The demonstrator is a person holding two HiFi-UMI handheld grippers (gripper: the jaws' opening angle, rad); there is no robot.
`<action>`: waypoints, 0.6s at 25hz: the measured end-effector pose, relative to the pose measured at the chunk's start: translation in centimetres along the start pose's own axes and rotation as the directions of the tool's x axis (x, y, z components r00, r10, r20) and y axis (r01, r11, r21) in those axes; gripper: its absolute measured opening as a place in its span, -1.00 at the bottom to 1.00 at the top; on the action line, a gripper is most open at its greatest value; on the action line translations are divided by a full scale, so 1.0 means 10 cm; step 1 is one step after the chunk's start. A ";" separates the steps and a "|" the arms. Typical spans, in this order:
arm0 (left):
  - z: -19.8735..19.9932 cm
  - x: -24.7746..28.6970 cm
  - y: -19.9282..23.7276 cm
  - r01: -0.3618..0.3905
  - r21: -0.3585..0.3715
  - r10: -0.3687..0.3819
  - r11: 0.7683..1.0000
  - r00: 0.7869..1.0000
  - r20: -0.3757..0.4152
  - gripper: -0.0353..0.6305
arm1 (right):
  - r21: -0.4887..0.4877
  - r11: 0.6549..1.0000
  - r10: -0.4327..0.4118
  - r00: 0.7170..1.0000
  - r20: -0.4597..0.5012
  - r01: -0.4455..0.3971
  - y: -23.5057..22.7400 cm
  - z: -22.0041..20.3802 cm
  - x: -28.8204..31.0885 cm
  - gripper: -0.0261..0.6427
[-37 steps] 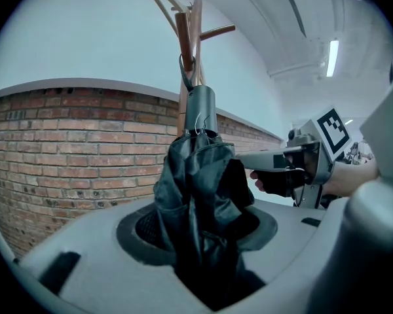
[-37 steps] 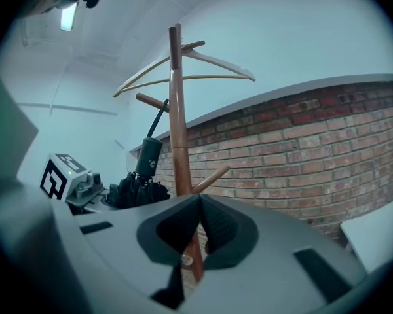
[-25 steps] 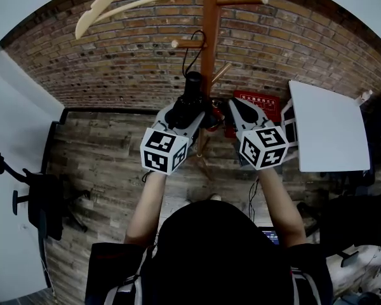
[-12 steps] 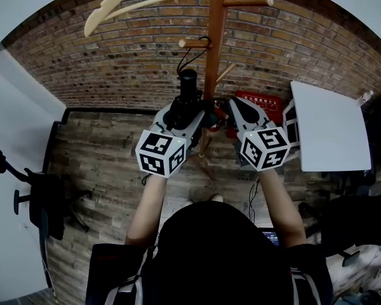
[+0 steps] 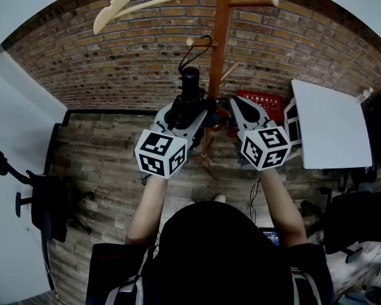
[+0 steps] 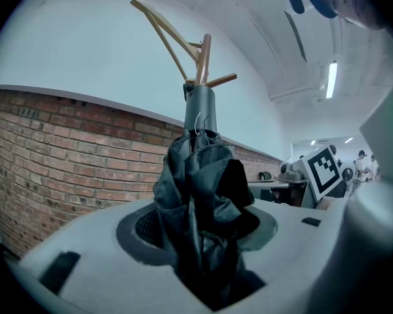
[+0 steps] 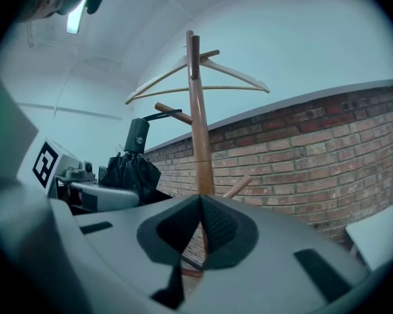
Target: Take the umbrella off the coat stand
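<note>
Black folded umbrella (image 5: 190, 81) sits at frame centre beside the wooden coat stand (image 5: 219, 49), pinched by the left gripper (image 5: 188, 114); the right gripper (image 5: 232, 110), just right of it, is pressed together on nothing.

There is one wooden coat stand (image 5: 217, 49) with three pegs (image 5: 199, 42) showing in the head view, and it carries one pale clothes hanger (image 5: 146, 2) and one black umbrella (image 5: 189, 97). Two tongs are in view, the left tongs (image 5: 185, 111) and the right tongs (image 5: 233, 105), each with one marker cube (image 5: 162, 152), so two cubes. Around them are one white surface (image 5: 330, 126), one red box (image 5: 260, 101) and two dark chairs (image 5: 41, 205).
</note>
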State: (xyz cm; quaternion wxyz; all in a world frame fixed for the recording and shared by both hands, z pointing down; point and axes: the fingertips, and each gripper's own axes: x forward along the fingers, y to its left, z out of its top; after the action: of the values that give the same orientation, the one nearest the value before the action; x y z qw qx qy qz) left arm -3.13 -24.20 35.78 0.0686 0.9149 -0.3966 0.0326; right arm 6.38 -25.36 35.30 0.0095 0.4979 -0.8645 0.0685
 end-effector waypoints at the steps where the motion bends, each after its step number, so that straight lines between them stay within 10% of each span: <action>1: 0.01 -0.02 0.01 0.001 0.000 -0.001 1.000 1.000 0.001 -0.20 | -0.001 1.000 0.000 1.000 0.003 0.000 0.02 0.01 0.01 -0.84; 15: 0.17 -0.29 0.00 0.021 0.009 -0.021 1.000 0.999 0.039 -0.20 | -0.011 1.000 -0.007 1.000 0.007 0.007 0.31 0.03 -0.02 -0.84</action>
State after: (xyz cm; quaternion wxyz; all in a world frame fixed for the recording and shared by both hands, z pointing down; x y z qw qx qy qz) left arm -5.12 -22.31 33.79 0.0571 0.9197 -0.3880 0.0158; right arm 3.77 -23.67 34.69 0.0095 0.5010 -0.8632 0.0621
